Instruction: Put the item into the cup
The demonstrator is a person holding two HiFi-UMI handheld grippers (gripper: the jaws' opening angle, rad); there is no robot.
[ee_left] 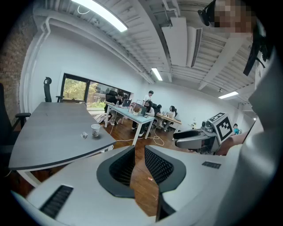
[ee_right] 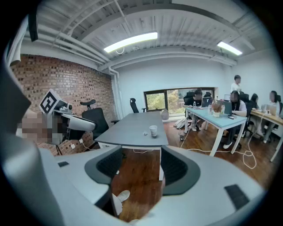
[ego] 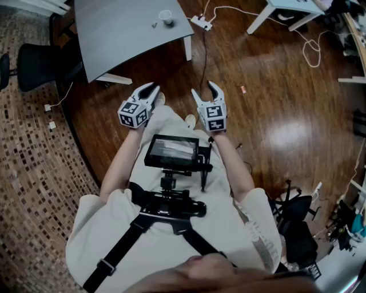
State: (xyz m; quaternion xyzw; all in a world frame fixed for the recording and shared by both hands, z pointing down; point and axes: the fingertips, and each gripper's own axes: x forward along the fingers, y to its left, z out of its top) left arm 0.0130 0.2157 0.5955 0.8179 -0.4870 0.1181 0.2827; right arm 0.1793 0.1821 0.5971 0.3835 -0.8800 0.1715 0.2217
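A white paper cup [ego: 165, 17] stands near the far edge of the grey table [ego: 114, 46], with a small pale item [ego: 154, 24] beside it. Both grippers are held at waist height over the wooden floor, well short of the table. The left gripper [ego: 150, 87] has its jaws only a narrow gap apart with nothing between them [ee_left: 139, 152]. The right gripper [ego: 205, 88] is wide open and empty [ee_right: 140, 165]. The cup [ee_left: 95, 129] and item [ee_left: 84, 135] show far ahead in the left gripper view. The right gripper view shows the cup [ee_right: 153, 130] and item [ee_right: 144, 133] too.
A black office chair [ego: 31, 66] stands left of the table. A power strip [ego: 201, 23] and white cables [ego: 311, 48] lie on the floor. A white desk [ee_right: 221, 117] with seated people is to the right. A chest rig with a monitor [ego: 171, 151] hangs below the grippers.
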